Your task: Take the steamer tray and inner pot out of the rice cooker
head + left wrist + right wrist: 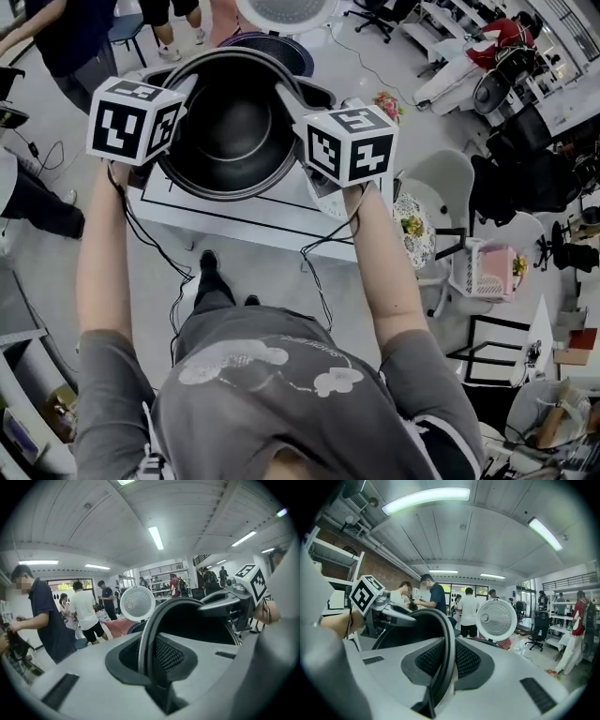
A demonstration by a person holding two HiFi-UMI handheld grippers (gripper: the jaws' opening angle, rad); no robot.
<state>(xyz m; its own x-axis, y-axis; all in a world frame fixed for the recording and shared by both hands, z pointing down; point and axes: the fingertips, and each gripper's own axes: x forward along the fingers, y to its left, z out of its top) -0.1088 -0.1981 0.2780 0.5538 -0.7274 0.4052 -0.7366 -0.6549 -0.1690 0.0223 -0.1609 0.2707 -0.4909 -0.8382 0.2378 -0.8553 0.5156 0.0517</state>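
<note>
The black inner pot (230, 127) hangs in the air above the white table (234, 220), held by its rim from both sides. My left gripper (178, 94) is shut on the left rim, and in the left gripper view the rim (152, 634) runs up between that gripper's (150, 667) pads. On the opposite rim my right gripper (286, 98) is shut, the rim (447, 639) clamped edge-on in the right gripper's (440, 677) own view. Behind the pot stands the rice cooker (277, 49), its round white lid (281, 11) up. I cannot make out the steamer tray.
People stand beyond the table (86, 609) and at the upper left (66, 42). To the right are a white chair (441, 183), a patterned plate (412, 230) and a pink basket (492, 272). Cables (319, 281) hang from the grippers toward the floor.
</note>
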